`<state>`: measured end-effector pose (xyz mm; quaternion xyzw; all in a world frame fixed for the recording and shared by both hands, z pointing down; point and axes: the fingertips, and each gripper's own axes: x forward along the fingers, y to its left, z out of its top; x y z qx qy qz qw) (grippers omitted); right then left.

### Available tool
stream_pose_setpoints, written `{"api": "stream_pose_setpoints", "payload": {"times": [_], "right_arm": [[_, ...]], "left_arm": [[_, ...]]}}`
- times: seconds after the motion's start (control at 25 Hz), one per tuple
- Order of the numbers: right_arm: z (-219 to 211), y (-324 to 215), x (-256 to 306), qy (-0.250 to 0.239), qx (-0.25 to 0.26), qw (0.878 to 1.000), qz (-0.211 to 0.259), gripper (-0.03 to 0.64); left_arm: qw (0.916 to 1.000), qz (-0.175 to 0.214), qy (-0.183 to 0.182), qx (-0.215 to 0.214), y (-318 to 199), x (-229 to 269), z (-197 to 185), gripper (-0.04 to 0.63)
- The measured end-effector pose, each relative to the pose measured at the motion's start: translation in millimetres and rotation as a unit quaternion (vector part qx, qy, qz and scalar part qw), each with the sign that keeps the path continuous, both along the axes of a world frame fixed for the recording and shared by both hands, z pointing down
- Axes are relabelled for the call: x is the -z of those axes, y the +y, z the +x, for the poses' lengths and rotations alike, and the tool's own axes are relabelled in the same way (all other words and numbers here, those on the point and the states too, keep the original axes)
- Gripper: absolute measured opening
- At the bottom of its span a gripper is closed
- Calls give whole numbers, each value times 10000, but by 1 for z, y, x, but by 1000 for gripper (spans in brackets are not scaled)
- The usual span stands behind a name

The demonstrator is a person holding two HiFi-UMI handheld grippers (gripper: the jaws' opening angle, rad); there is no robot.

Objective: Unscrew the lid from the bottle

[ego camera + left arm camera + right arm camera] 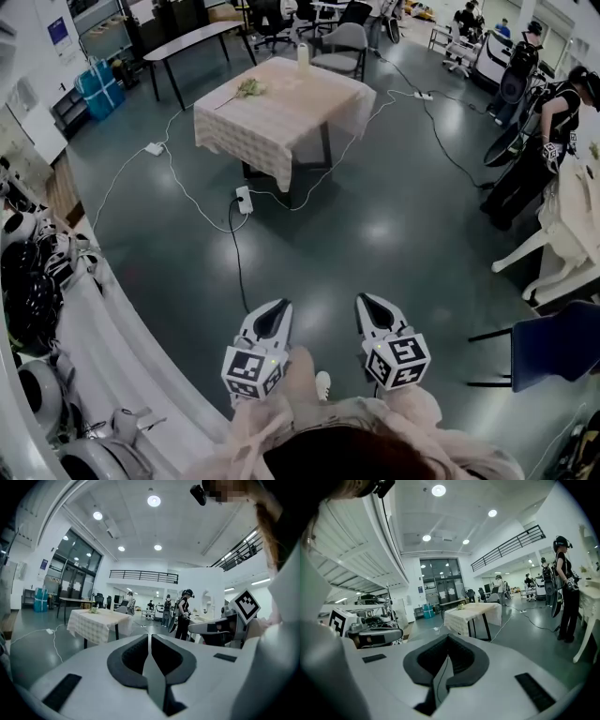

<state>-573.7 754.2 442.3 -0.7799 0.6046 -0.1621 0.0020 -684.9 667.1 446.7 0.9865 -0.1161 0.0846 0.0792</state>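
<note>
**Both grippers at the approach stage.** The left gripper and the right gripper are being carried side by side, apart from each other, low in front of the person and tipping slightly toward the floor. In each gripper view the two jaws are lying pressed together with nothing between them. This is a carrying posture, since no work lies within reach.

Well ahead, a table draped in a pale cloth is standing in open floor. A power strip is lying near its foot, with cables trailing away from it. The bottle is standing upright at the table's far edge, just in front of a chair, and a small green sprig is lying toward the table's left side. The lid is too small here to make out.

By this reading the unscrewing is not yet starting. The person would first need to close the distance, then spread both pairs of jaws, probably one to steady the bottle's body and the other to turn the lid.
</note>
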Motion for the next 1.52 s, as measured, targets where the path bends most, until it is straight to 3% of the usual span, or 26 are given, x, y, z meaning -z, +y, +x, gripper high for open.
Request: {"api": "stream_pose_setpoints", "payload": {"times": [0.24,0.48,1.12,1.52], "right_arm": [[26,-24,-7,-123,26,9999,-9,14],[79,-71,-18,-190,-25,9998,-65,14],[278,-331,3,-70,-63,9997,206,14],[374,-425,-24,-278,-20,9996,-9,14]], "left_arm": [[10000,-12,-21,-18,-25,-4,32,28],[9999,-48,-41,-100,-75,-13,87,28],[9993,-87,154,-328,-346,9,286,28],[9979,-191,34,-613,-413,-12,399,28]]}}
